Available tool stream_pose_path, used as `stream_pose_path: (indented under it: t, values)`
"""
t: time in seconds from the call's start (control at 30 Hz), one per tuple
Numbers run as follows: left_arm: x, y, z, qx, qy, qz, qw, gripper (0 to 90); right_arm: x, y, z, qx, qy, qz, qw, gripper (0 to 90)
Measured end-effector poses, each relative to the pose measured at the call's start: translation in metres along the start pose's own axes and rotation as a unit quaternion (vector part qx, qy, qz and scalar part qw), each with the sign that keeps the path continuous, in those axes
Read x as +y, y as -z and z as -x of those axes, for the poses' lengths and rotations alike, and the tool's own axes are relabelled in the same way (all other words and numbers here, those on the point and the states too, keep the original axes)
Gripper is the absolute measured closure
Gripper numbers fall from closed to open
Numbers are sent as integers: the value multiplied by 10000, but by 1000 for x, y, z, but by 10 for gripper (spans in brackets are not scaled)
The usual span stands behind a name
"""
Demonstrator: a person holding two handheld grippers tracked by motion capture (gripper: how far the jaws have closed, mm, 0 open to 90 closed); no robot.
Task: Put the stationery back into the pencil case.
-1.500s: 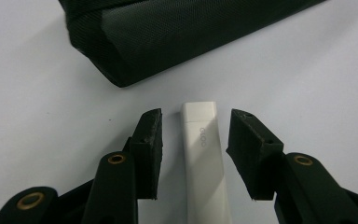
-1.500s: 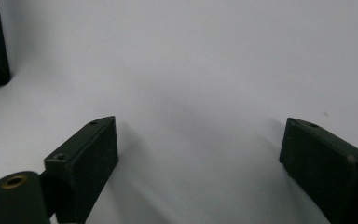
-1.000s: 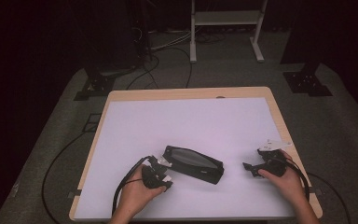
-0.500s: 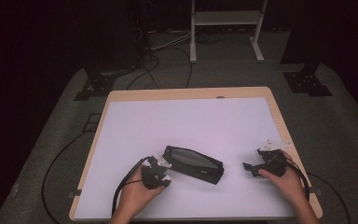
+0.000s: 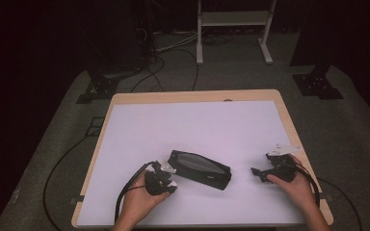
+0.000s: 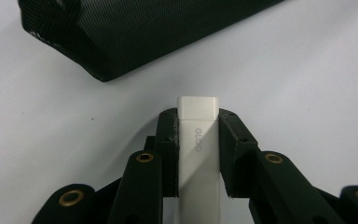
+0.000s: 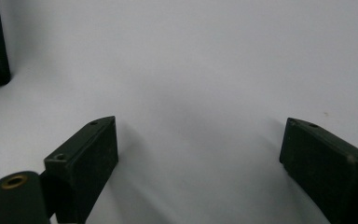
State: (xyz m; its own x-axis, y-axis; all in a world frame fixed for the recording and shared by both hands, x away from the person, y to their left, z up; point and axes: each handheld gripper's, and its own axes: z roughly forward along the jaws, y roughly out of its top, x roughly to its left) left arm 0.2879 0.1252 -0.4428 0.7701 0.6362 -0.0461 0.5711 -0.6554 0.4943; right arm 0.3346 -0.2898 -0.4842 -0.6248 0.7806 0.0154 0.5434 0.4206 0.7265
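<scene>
Table (image 5: 125, 120), its wooden border framing a white surface, stands on a grey floor mat trailing dark cables, a white metal stand (image 5: 233, 19) behind its far edge. Near the front of the white surface lies a long black mesh pouch (image 5: 200, 169), angled with its left end farther from the person. At its near-left end the person's left hand (image 5: 137, 202) holds the left gripper (image 5: 166, 180), whose jaws are pinched on a small white bar (image 6: 197, 154) lettered "GLOO"; in the left gripper view the bar's tip pokes just past the jaw pads, close to a corner of the pouch but apart from it. Well apart to the right, near the table's right edge, the right hand (image 5: 296, 185) holds the right gripper (image 5: 255, 172), pointed toward the pouch with its jaws spread wide over bare tabletop.
</scene>
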Motion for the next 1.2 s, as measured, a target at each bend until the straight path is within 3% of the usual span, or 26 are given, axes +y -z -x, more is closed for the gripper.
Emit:
stream_pose_path:
  t: [0.67,1.2]
  values:
    - [6,34,-2,-222,59,551,9982,710,0,0,0,0,3,-4,10000,102]
    - [21,60,-8,-269,97,1087,9937,710,0,0,0,-1,1,-4,10000,102]
